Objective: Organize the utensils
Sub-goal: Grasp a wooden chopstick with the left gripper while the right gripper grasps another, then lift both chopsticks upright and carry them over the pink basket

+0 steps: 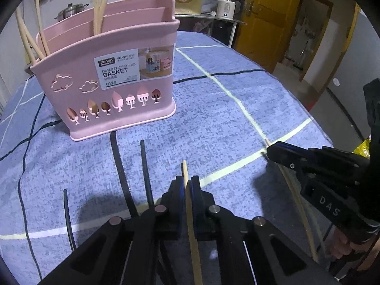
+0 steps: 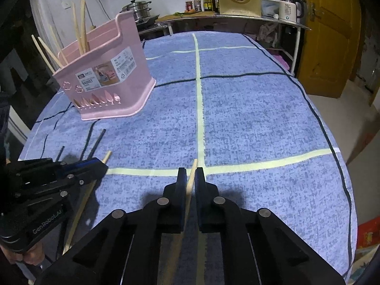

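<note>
A pink divided chopstick basket [image 1: 111, 80] stands on the blue cloth at the far left, also in the right wrist view [image 2: 106, 83]. Several wooden chopsticks [image 1: 99, 7] stand in it. My left gripper [image 1: 187, 180] is shut on a wooden chopstick [image 1: 192, 232] low over the cloth. My right gripper [image 2: 191, 173] is shut on another wooden chopstick [image 2: 190, 185]; it shows at the right of the left wrist view [image 1: 268, 146]. Black chopsticks [image 1: 144, 166] lie on the cloth by the left gripper.
The table's blue cloth [image 2: 249, 118] has pale and dark stripes. Behind it a counter [image 2: 237, 16] carries a kettle [image 2: 288, 7], bottles and pots. A yellow door [image 2: 332, 35] is at the right. The table edge curves along the right side.
</note>
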Demonstrator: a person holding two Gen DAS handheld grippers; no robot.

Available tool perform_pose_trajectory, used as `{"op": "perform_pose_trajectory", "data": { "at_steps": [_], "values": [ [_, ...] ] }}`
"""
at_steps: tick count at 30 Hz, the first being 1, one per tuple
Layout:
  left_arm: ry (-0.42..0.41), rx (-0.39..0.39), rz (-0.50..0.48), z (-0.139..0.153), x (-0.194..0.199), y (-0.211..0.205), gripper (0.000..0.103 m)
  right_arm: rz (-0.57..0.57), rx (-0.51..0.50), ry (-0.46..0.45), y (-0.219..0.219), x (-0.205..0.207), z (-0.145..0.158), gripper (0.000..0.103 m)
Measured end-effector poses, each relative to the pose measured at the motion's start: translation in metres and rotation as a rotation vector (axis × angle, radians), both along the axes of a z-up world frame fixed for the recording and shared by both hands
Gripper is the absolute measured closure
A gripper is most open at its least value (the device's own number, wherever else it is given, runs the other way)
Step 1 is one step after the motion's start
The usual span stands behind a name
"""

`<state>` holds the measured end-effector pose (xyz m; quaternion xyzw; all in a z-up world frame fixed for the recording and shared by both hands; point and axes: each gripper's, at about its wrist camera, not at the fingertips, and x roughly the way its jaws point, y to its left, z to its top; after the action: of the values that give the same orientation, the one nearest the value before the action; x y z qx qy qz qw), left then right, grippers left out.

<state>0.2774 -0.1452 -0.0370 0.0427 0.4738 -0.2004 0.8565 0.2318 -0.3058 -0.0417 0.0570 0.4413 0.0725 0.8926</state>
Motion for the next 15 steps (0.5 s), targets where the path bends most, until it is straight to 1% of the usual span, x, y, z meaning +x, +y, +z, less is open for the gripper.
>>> {"op": "perform_pose_trajectory", "data": {
  "at_steps": [6, 15],
  "values": [
    [-0.046, -0.057, 0.003, 0.028, -0.007, 0.011, 0.098, 0.012, 0.014, -0.065, 0.0, -0.007, 0.026, 0.098],
    [-0.144, -0.123, 0.016, 0.086, -0.016, 0.029, 0.098, 0.028, 0.041, -0.183, 0.001, -0.018, 0.073, 0.098]
  ]
}}
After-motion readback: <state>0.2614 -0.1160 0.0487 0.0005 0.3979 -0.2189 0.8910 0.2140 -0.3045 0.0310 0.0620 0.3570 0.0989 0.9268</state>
